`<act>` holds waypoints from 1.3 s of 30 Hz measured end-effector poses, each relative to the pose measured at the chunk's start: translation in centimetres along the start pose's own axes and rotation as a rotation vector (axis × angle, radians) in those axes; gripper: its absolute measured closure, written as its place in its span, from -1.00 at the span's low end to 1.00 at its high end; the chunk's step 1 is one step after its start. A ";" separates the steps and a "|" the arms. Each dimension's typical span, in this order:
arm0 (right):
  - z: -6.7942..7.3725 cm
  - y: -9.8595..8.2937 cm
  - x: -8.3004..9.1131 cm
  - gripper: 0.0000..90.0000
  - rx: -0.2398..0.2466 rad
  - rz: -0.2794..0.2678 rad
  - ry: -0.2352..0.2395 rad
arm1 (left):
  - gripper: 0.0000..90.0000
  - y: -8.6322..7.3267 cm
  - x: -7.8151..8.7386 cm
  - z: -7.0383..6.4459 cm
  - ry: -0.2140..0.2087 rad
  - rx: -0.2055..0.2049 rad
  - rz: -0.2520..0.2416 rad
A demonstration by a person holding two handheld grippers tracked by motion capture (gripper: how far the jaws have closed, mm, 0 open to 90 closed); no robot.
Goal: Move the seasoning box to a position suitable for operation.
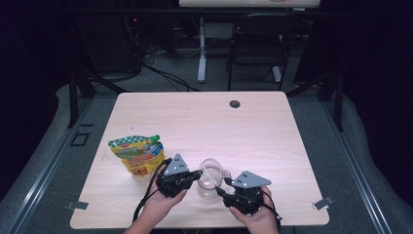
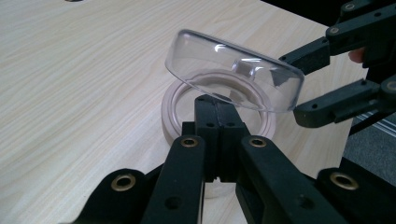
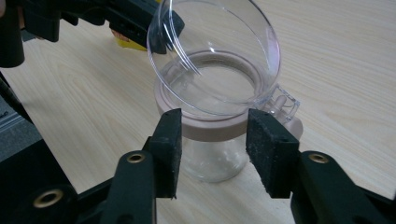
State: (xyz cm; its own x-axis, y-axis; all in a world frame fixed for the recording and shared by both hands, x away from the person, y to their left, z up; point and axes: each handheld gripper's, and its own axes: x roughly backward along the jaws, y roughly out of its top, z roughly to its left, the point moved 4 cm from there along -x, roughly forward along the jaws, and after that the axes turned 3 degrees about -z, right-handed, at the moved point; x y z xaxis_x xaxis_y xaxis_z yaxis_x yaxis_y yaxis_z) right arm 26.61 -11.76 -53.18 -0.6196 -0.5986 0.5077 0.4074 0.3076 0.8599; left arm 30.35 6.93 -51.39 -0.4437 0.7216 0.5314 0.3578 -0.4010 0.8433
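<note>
Here the jar (image 1: 209, 181) stands near the table's (image 1: 204, 122) front edge, between the two grippers, a clear glass body with a pinkish ring around its mouth. Its clear domed lid (image 2: 233, 70) is tipped up on its hinge, so the mouth already stands open; the clasp (image 3: 286, 103) sticks out at the side. The left gripper (image 2: 217, 108) has its jaws pressed together at the near edge of the lid, and it seems to pinch that rim, though the contact itself is partly hidden. The right gripper (image 3: 214, 140) is wide, one jaw on either side of the jar just below the ring, not clearly touching the glass. I judge the opening step all but done: the lid is lifted, yet it is not laid fully back. The jar looks empty. A yellow pouch (image 1: 137, 154) with a green cap lies to the left, untouched, so any filling is yet to come.
</note>
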 end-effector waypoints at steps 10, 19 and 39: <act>0.0 0.1 -0.4 0.11 0.017 -0.004 -0.026 | 1.00 0.3 0.0 0.0 0.004 -0.001 -0.008; 0.0 0.2 -0.5 0.05 0.030 -0.015 -0.053 | 1.00 0.6 0.1 -0.1 0.004 -0.008 -0.008; 0.1 0.5 -0.3 0.09 0.040 -0.048 -0.071 | 1.00 0.2 -0.1 0.0 0.001 -0.004 -0.001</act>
State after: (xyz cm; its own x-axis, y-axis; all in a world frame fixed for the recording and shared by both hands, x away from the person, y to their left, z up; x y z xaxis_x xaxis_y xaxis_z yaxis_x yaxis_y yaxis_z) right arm 27.00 -11.36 -52.90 -0.6841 -0.5600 0.4673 0.3497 0.3104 0.8839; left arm 30.45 6.78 -51.24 -0.4449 0.7216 0.5305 0.3540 -0.4024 0.8443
